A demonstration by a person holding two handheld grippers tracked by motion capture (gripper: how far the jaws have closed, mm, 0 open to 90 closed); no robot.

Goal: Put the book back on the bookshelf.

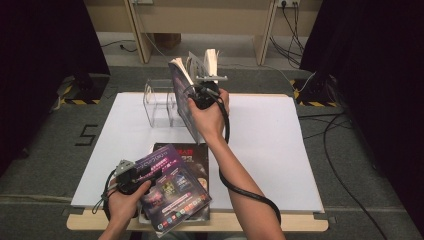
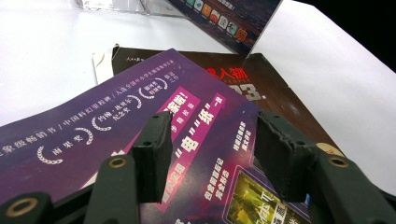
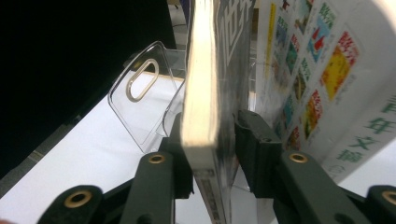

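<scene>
1. High view: the right gripper (image 1: 204,86) is up over the far middle of the white table (image 1: 280,150), clamped on the edge of an upright book (image 1: 181,97) with a dark purple cover. That book stands just beside the clear plastic stand (image 1: 161,100) at the table's far left. A second, pale book (image 1: 212,60) leans open right behind it. Down at the near edge, the left gripper (image 1: 150,172) sits at the purple magazine (image 1: 172,192), which lies tilted on top of a dark book (image 1: 192,155).

2. Left gripper view: both black jaws stand apart above the purple magazine (image 2: 140,135), its cover running beneath them. Whether the pads actually press on it, I cannot tell. The dark book (image 2: 280,98) peeks out beyond, flat on the table (image 2: 46,56).

3. Right gripper view: here's the grip! The jaws sit on either side of the upright book (image 3: 203,93), pads against its covers, page block facing us. The clear plastic stand (image 3: 140,107) is just to its left, the pale book (image 3: 322,70) with colourful squares to its right.
</scene>
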